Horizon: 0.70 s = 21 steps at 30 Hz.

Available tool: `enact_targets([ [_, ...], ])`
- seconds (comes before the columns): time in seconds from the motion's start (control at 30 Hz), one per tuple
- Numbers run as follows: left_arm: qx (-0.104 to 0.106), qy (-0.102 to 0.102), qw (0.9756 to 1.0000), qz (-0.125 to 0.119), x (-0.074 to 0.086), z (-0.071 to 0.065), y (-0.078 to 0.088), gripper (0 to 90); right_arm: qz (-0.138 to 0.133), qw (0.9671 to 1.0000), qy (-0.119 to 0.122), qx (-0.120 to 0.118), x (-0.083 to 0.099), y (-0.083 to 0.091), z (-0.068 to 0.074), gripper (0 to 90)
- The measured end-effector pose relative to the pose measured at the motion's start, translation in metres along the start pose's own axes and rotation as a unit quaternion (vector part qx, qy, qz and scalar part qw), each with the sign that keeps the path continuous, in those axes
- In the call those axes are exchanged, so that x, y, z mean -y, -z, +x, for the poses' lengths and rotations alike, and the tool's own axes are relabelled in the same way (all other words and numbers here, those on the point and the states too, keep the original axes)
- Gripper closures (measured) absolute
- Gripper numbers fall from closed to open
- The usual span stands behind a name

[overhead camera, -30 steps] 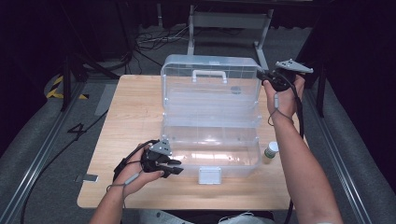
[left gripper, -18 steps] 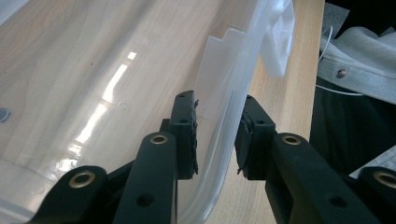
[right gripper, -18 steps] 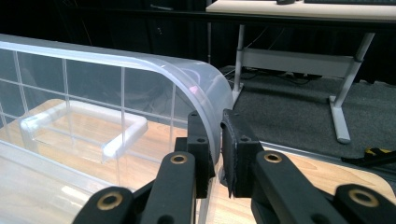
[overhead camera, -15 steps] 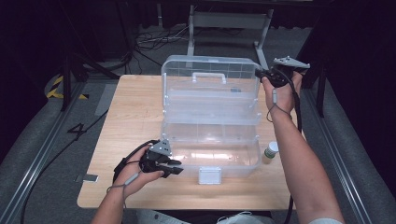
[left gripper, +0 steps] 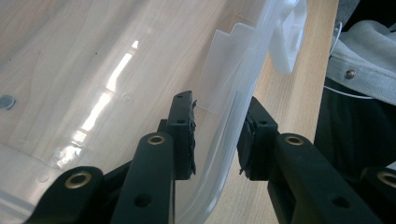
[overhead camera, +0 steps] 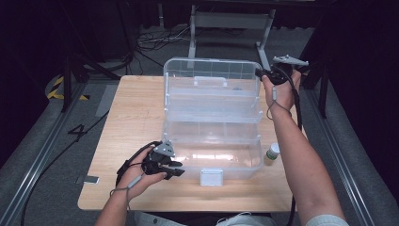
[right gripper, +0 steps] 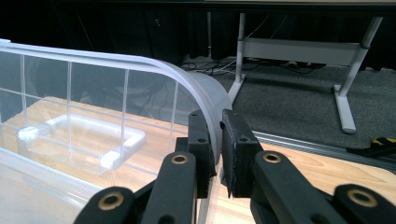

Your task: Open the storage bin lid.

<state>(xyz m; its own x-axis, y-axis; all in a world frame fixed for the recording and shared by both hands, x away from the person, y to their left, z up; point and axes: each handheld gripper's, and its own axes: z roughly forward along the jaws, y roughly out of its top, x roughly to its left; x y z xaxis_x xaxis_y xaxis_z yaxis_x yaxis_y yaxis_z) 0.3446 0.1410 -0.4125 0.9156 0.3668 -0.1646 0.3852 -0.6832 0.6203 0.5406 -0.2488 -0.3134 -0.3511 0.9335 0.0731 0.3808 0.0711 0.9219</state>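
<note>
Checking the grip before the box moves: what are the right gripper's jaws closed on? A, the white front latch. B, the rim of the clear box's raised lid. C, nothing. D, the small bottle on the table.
B: in the right gripper view the right gripper pinches the lid rim at its rounded corner.

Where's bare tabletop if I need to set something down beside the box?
The widest bare patch is the table left of the clear box, up to its far left corner. A thin strip runs along the near edge past the latch. Right of the box is crowded: the small bottle and the right forearm.
</note>
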Motion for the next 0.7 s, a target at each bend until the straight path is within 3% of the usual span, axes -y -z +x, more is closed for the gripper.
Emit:
enact_targets([
  [0.7, 0.001, -0.001, 1.0, 0.004, -0.001, 0.0, 0.0, 70.3, 0.015, 0.9998, -0.016, -0.004, 0.003, -0.017, -0.008, 83.6],
])
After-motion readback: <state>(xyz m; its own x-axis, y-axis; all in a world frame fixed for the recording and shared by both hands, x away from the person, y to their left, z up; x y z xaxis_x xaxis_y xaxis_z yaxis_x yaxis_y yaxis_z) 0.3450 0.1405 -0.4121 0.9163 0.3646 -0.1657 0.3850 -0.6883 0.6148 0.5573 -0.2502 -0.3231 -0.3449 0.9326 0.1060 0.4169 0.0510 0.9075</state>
